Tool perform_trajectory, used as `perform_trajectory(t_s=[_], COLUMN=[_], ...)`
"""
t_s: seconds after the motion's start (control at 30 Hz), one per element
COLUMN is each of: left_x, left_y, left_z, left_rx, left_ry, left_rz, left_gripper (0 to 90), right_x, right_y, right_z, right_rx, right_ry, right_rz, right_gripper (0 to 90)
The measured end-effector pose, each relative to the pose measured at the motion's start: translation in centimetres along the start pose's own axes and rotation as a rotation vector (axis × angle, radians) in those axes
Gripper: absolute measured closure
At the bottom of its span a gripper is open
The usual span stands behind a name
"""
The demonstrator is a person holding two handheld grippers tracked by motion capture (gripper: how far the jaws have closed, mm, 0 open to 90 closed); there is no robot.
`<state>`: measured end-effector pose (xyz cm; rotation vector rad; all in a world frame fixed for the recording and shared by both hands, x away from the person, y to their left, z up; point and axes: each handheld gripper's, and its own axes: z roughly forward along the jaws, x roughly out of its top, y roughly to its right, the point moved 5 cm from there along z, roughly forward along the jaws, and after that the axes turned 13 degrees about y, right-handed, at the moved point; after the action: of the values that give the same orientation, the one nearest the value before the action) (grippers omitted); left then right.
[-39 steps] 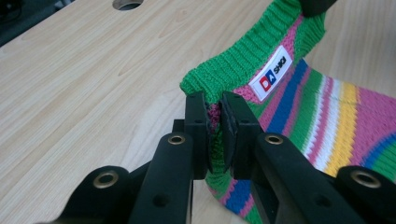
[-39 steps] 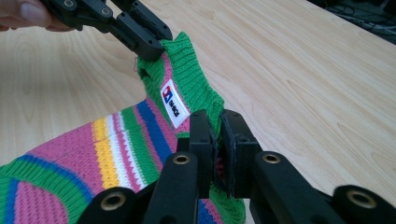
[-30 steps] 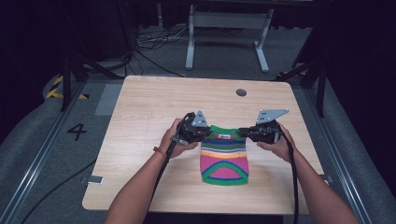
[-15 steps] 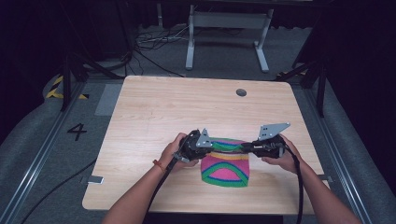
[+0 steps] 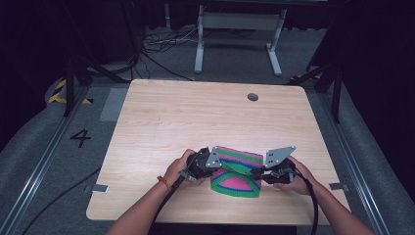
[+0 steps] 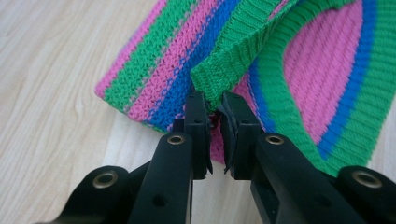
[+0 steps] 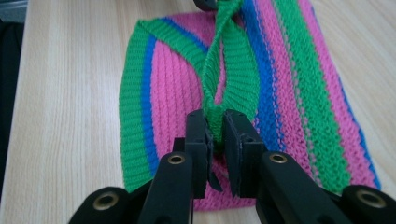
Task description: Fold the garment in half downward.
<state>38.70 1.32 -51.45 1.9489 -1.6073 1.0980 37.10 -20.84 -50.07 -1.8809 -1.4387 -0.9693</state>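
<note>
A pale wooden counter (image 5: 166, 122) carries a small knitted garment striped in pink, green and blue (image 5: 236, 171), lying near the front edge, between a person's two hands. At left, the left hand-held gripper (image 5: 215, 164) has its black jaws pressed together on a corner of the green ribbed hem (image 6: 233, 56), lifting that edge off the layer beneath. The hem runs across the middle of the knitted garment as a raised, slightly twisted band, with the rest of the fabric flat on the wood. At right, the right hand-held gripper (image 5: 255, 172) pinches the opposite end of the same green ribbed hem (image 7: 219, 70) between its closed jaws.

The knit looks light, soft and stretchy; it will likely sag and twist wherever unsupported, and it is not fragile. The thicker ribbed hem at the corners seems the firmest place to hold, since a pinch there is less likely to slip than one on the loose striped body.
</note>
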Motion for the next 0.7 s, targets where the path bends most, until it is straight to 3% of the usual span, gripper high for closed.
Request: perform_trajectory(t_s=[0.1,0.2,0.3,0.37,0.47,0.53,0.7], left_x=[-0.2,0.1,0.0,0.0,0.1,0.1,0.2], left_y=[0.4,0.7,0.9,0.8,0.5,0.2,0.2], left_z=[-0.4,-0.9,-0.8,-0.8,-1.3,-1.5,-1.0], left_rx=[-0.002,-0.003,0.000,0.011,0.028,0.046,0.020], left_ry=[-0.011,0.009,-0.013,0.002,0.026,0.037,0.053], left_rz=[0.008,0.014,0.029,0.030,0.013,-0.008,-0.014], left_gripper=[82.5,83.3,83.1,81.8,76.9,72.1,60.2], right_x=[-0.4,-0.4,-0.3,-0.2,0.1,0.1,0.1], right_y=[-0.3,-0.5,-0.7,-0.6,-0.5,-0.4,-0.7], right_z=[-0.1,-0.4,-0.6,-0.7,-0.9,-0.9,-0.4], right_rx=[-0.011,-0.012,-0.020,-0.054,-0.099,-0.107,-0.111], right_ry=[0.002,0.011,0.013,0.025,0.058,0.067,0.065], right_rz=[0.006,-0.002,-0.008,-0.012,-0.005,0.004,0.007], right_gripper=[84.5,85.4,80.7,75.0,65.5,64.4,58.6])
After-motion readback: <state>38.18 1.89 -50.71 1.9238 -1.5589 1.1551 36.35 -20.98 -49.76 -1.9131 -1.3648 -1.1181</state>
